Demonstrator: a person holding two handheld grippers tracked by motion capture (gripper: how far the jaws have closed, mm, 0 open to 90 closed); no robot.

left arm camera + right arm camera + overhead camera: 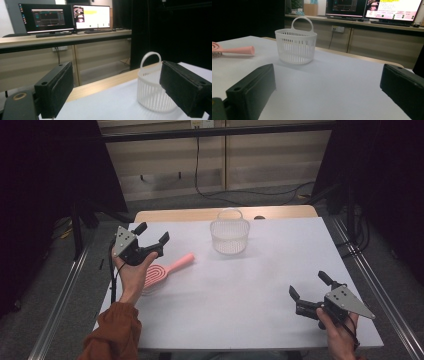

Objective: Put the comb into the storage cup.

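Pink hairbrush (162, 270) half hidden behind left hand (134, 270), both grippers' jaws apart and empty.

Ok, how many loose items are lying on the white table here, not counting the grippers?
2. A pink hairbrush lies at the table's left side, just beside the left gripper. A white slatted basket stands upright near the far edge, at the middle. Nothing else shows on the table.

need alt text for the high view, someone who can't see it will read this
A person holds a two-jaw gripper in each hand over a white table: the left gripper hangs open above a pink hairbrush, and the right gripper sits open near the front right edge. A white slotted basket with a handle stands upright near the far edge.
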